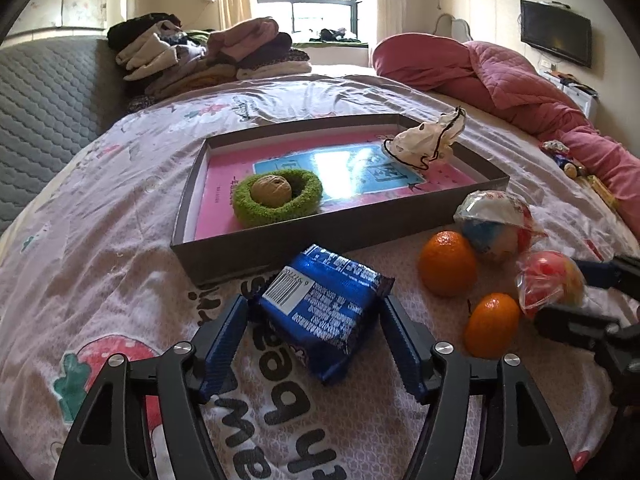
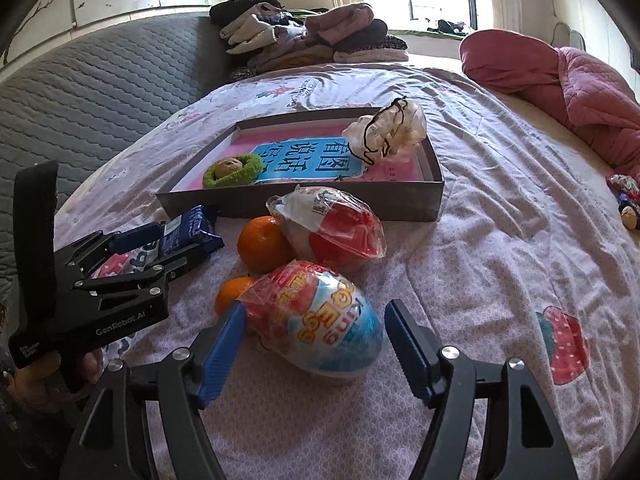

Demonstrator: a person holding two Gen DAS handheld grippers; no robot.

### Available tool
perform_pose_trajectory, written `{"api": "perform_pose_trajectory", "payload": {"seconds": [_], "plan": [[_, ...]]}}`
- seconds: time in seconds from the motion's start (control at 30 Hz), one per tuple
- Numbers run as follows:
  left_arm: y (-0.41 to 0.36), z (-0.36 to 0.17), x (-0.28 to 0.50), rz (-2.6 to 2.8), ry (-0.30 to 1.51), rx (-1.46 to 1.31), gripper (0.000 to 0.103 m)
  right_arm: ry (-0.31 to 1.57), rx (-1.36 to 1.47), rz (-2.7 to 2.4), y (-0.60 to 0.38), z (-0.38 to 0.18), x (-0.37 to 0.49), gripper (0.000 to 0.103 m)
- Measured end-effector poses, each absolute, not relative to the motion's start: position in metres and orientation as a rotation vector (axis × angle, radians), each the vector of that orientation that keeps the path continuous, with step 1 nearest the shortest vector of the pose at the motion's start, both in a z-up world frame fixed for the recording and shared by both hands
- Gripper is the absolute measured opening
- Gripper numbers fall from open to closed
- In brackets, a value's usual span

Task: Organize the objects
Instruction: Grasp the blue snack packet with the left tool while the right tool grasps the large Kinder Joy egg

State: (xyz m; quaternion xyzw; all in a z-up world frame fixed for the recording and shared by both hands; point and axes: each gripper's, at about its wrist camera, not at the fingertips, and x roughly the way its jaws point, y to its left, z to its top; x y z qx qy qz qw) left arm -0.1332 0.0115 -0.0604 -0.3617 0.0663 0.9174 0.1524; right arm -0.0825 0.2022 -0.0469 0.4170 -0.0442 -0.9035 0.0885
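A blue snack packet [image 1: 324, 308] lies on the bedsheet between the open fingers of my left gripper [image 1: 316, 308], barcode side up. My right gripper [image 2: 316, 312] stands open around a wrapped toy egg [image 2: 320, 324]; its left pad [image 2: 224, 344] brushes the wrapper. A second wrapped egg [image 2: 332, 232] and two oranges [image 2: 262, 248] [image 2: 232, 296] lie between the egg and the shallow grey box [image 2: 304, 200]. Inside the box are a green ring [image 1: 276, 196] with a walnut [image 1: 271, 189] in it and a white drawstring pouch [image 1: 428, 140].
Folded clothes [image 1: 208, 52] are stacked at the far side of the bed, next to a grey quilted headboard [image 1: 48, 100]. A pink quilt [image 1: 520, 80] lies bunched at the right, with small toys [image 2: 626, 200] near it. A hand [image 2: 52, 376] holds the left gripper's handle.
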Motion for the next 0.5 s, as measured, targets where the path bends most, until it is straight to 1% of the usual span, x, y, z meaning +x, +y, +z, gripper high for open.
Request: {"api": "perform_pose_trajectory", "payload": {"seconds": [0.3, 0.4, 0.47, 0.5], "plan": [[0.017, -0.061, -0.147, 2.601, 0.195, -1.041, 0.073, -0.15, 1.243, -2.707, 0.206, -0.052, -0.089, 0.07], [0.018, -0.063, -0.153, 2.59, 0.187, -1.05, 0.073, -0.172, 1.234, -2.711, 0.209, -0.051, -0.091, 0.061], [0.02, -0.064, -0.156, 2.583, 0.188, -1.056, 0.073, -0.186, 1.23, -2.707, 0.21, -0.051, -0.092, 0.054], [0.021, -0.064, -0.158, 2.582, 0.189, -1.058, 0.073, -0.184, 1.236, -2.703, 0.21, -0.052, -0.092, 0.054]]}}
